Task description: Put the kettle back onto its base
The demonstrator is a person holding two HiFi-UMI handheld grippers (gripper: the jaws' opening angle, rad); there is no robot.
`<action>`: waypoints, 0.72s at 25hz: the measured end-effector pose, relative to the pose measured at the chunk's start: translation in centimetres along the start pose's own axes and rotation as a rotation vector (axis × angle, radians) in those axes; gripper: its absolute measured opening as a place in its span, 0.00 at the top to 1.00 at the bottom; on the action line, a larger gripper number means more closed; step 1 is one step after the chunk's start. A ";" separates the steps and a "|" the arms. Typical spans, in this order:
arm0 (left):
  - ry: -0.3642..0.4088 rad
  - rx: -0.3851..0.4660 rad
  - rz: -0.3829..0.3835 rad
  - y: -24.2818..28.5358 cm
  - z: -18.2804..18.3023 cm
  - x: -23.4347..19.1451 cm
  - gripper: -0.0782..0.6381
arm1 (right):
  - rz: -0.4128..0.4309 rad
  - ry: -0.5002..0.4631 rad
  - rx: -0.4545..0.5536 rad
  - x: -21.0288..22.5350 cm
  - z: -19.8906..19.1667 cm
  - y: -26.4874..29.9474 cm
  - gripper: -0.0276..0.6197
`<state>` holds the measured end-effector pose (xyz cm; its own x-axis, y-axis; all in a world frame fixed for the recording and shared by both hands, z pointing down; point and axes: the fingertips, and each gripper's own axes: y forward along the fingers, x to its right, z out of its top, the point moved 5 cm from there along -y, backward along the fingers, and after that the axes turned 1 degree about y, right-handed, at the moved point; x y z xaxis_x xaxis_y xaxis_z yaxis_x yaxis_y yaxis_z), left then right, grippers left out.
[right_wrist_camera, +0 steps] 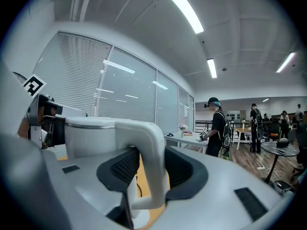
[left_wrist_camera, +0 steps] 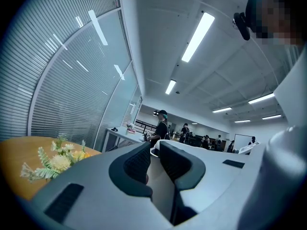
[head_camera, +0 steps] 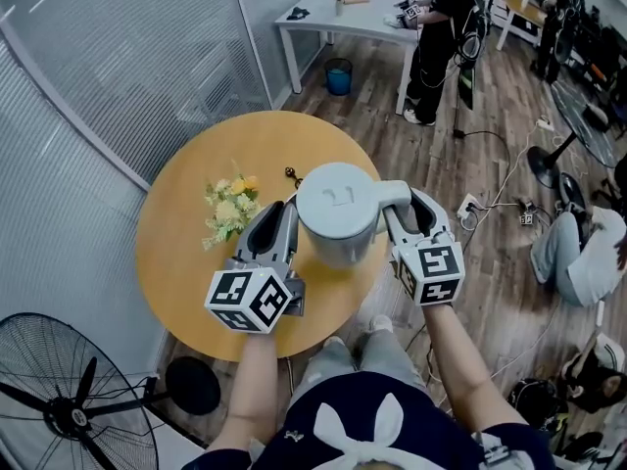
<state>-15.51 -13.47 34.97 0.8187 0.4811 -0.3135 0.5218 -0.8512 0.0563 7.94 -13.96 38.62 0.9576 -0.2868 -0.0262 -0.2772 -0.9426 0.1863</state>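
Right gripper (right_wrist_camera: 152, 169) clamped on white kettle (right_wrist_camera: 91, 138) handle (right_wrist_camera: 151, 147), window blinds (right_wrist_camera: 120, 95) behind

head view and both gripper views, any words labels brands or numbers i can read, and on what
No readable text in any view.
Kettle lid: a raised mark, not legible as letters.
Two marker cubes: black-and-white square patterns, no words or numbers.

Your left hand-held gripper (head_camera: 279, 210) is hemmed in, with the flowers (head_camera: 231, 208) just beside it on its left and the kettle (head_camera: 338, 213) close on its right, while the table (head_camera: 176, 262) lies bare along its left and far rim.
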 end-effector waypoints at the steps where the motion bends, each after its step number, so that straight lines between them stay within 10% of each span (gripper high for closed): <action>1: -0.003 0.000 0.001 0.4 0.1 0.1 0.79 | 0.004 0.002 -0.002 0.4 0.1 0.2 0.70; 18: -0.010 -0.001 0.093 4.3 -0.1 -0.7 0.79 | 0.099 0.007 -0.032 3.1 0.1 5.2 0.70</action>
<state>-13.84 -17.44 35.48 0.8610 0.3979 -0.3167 0.4440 -0.8918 0.0866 9.47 -19.82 39.43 0.9261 -0.3772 0.0006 -0.3682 -0.9037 0.2184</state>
